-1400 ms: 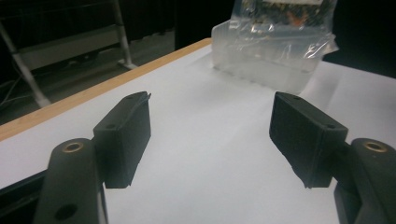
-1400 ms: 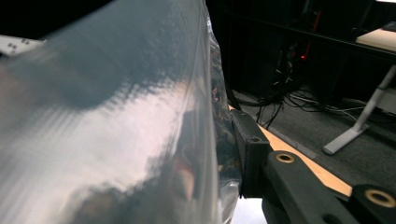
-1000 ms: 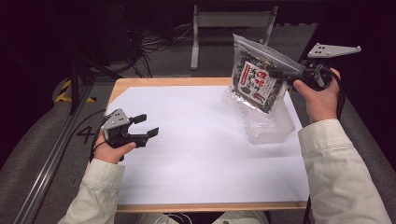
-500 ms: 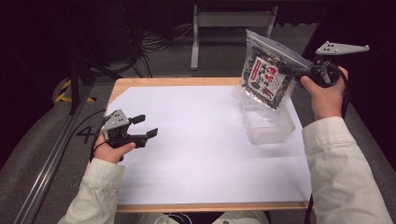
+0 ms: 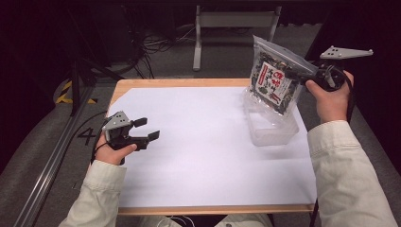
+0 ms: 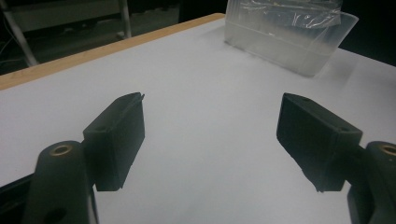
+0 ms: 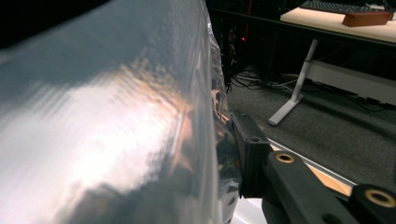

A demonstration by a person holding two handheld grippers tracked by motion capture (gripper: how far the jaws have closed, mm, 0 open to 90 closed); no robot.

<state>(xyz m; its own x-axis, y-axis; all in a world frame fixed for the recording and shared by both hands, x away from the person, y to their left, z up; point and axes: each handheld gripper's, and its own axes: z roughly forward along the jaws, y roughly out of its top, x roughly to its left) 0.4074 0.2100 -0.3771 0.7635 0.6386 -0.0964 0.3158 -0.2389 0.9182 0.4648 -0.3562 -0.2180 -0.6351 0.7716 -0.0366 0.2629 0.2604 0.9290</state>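
Note:
A clear zip bag with a dark printed snack pack inside hangs tilted above a clear plastic container at the table's right side. My right gripper is shut on the bag's upper edge, coming in from the right. In the right gripper view the shiny bag covers the left side, and one black finger presses against it. My left gripper rests low over the left of the white sheet, open with nothing between its fingers. The container lies far ahead of it.
A white sheet covers the wooden table. Behind the table are a grey desk frame and floor cables. A metal rail runs along the left. A second desk stands farther off.
My right hand has carried the bag a little to the right, over the container. The left gripper has stayed where it was, still open.

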